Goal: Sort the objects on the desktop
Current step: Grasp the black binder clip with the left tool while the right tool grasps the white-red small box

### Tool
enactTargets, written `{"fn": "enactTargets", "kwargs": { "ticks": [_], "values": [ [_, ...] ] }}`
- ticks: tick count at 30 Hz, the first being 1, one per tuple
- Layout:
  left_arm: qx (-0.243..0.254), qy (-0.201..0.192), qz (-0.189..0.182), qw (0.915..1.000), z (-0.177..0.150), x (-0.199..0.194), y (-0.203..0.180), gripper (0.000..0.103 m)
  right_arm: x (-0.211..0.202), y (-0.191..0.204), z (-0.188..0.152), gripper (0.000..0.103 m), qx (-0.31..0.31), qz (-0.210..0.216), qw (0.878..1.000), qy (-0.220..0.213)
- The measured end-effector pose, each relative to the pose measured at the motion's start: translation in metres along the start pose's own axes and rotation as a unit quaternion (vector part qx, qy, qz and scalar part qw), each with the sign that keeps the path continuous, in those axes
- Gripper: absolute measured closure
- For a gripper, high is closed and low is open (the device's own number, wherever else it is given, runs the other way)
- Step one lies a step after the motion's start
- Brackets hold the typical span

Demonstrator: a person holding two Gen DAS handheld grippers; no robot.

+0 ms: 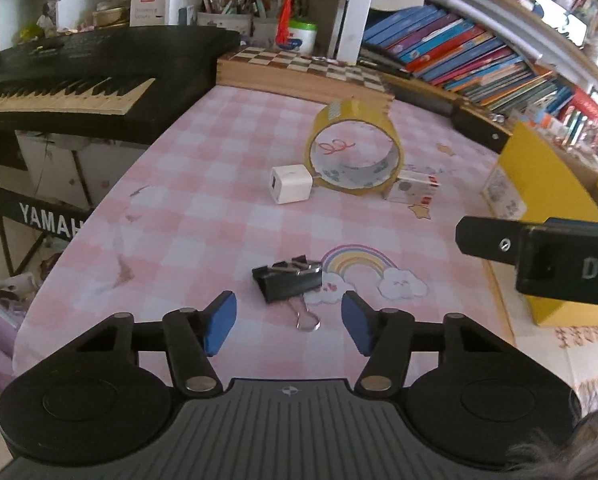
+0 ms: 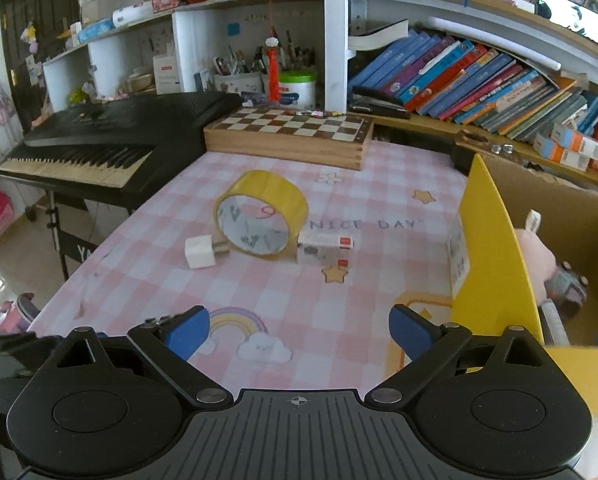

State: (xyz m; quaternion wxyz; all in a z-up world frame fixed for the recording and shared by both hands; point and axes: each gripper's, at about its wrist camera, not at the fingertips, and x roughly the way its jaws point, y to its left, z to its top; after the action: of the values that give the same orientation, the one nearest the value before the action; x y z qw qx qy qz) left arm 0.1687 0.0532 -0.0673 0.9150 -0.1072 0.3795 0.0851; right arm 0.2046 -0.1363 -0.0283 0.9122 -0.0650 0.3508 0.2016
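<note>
I have the left gripper (image 1: pixel 289 322) hovering low over the table with its blue pads spread wide and nothing between them; the black binder clip (image 1: pixel 287 280) lies just ahead, its wire handle pointing back into the gap. My guess is the clip is next to go, so I would ease forward until the pads flank the black body rather than the thin wire loop, keep the fingers level with the cloth, then close squarely so it cannot squirt out sideways. The right gripper (image 2: pixel 299 334) is also wide open and empty, held near the yellow-sided cardboard box (image 2: pixel 495 248), which already has a pink soft toy (image 2: pixel 537 256) inside and looks like the drop spot. Further back sit a roll of yellow tape (image 1: pixel 353 152) standing on edge, a white charger cube (image 1: pixel 291 183) just beside it on one side and a small white packet (image 1: pixel 413 189) on the other. The pink checked tablecloth (image 1: pixel 203 216) is soft and printed with a rainbow. A black keyboard (image 1: pixel 79 76), a chessboard box (image 2: pixel 289 136) and crowded bookshelves (image 2: pixel 479 80) ring the desk.
</note>
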Motion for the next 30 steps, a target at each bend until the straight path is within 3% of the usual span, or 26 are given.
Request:
{"fn": "enactTargets", "kwargs": {
  "ticks": [4, 8, 10, 17, 21, 30],
  "values": [
    [-0.001, 0.0, 0.021, 0.9998, 0.005, 0.014, -0.011, 0.051, 0.009, -0.005, 0.009, 0.005, -0.003, 0.007, 1.0, 0.001],
    [-0.001, 0.006, 0.047, 0.9989, 0.006, 0.029, -0.018, 0.062, 0.018, -0.01, 0.014, 0.005, -0.005, 0.012, 1.0, 0.005],
    [0.004, 0.001, 0.057, 0.9984, 0.007, 0.031, -0.021, 0.063, 0.021, -0.012, 0.016, 0.005, -0.006, 0.015, 1.0, 0.007],
    [-0.02, -0.015, 0.053, 0.9983, 0.015, 0.025, -0.007, 0.064, 0.043, -0.014, 0.019, 0.005, -0.007, 0.018, 1.0, 0.013],
    [-0.044, -0.035, 0.054, 0.9969, 0.022, 0.008, 0.008, 0.064, 0.062, -0.013, 0.023, 0.005, -0.008, -0.01, 1.0, 0.007],
    [-0.062, -0.039, 0.053, 0.9959, 0.026, -0.014, 0.024, 0.064, 0.124, -0.013, 0.029, 0.017, -0.027, -0.044, 0.998, 0.045]
  ]
}}
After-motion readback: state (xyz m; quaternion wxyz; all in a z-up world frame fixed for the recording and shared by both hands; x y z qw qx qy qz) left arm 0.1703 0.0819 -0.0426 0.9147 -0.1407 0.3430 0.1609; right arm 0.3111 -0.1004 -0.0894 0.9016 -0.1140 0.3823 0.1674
